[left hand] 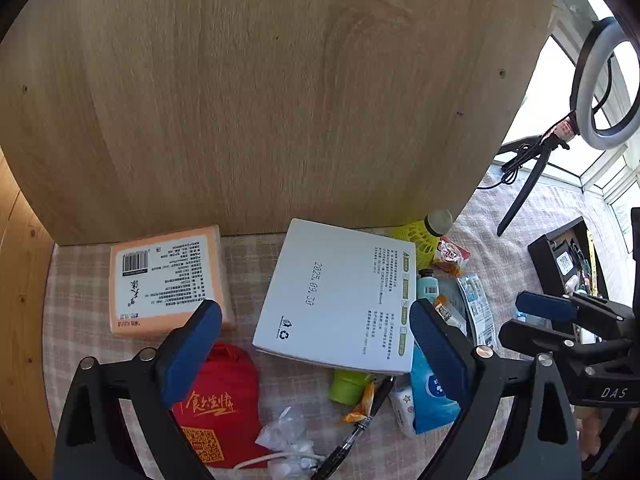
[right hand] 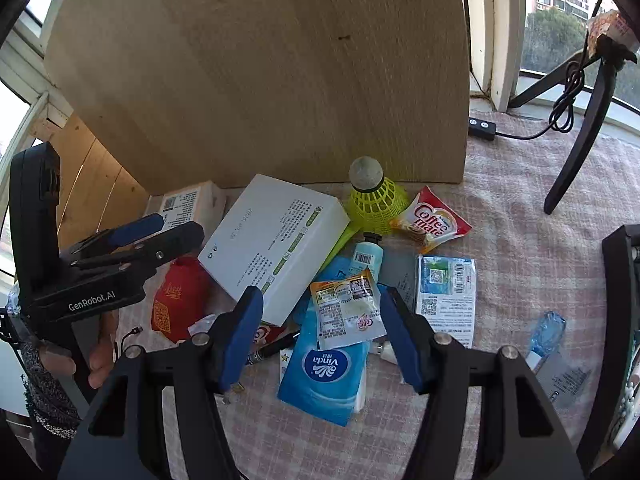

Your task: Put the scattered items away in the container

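Observation:
A heap of small items lies on the checked cloth. A white box sits in the middle, an orange tissue pack to its left, a red pouch in front. A blue Vinda tissue pack, a coffee sachet, a yellow shuttlecock and a Coffee-mate packet lie right of the box. My left gripper is open above the box's near edge. My right gripper is open over the sachet and the Vinda pack. A black container stands at the right.
An upright wooden board closes off the back. A ring light on a black stand stands at the back right, its cable switch on the cloth. A pen, a green tube and plastic wrappers lie near the front.

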Motion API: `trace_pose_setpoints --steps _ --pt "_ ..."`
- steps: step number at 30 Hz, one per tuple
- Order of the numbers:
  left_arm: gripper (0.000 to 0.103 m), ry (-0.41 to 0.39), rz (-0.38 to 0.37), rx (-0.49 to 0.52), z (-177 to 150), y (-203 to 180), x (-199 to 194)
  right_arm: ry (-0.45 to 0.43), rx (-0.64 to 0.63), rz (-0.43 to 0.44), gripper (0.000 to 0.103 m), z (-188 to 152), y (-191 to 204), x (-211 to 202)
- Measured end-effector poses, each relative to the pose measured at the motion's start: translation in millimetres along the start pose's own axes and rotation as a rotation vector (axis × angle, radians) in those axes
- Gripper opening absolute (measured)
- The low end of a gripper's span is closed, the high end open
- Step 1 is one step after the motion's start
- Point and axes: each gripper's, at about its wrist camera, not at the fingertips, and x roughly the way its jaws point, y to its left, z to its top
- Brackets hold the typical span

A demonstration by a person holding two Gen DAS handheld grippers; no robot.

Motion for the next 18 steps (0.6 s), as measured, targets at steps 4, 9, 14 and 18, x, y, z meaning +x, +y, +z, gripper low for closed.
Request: trace_pose_setpoints --steps 4,9,14,18 --pt "0.090 0.041 -0.003 -0.014 10 8 24 0.029 0.041 0.041 0.060 10 -4 17" --pt "0.087 0.089 -0.018 -0.039 11 17 43 0.053 0.025 0.032 0.057 18 7 35" --pt "0.087 0.140 -0.037 -0.053 5 21 57 0.099 0.038 0.038 0.048 18 9 53" --pt "0.079 0.186 -0.103 -0.084 -4 25 65 0.112 0.058 0.055 0.048 20 7 62"
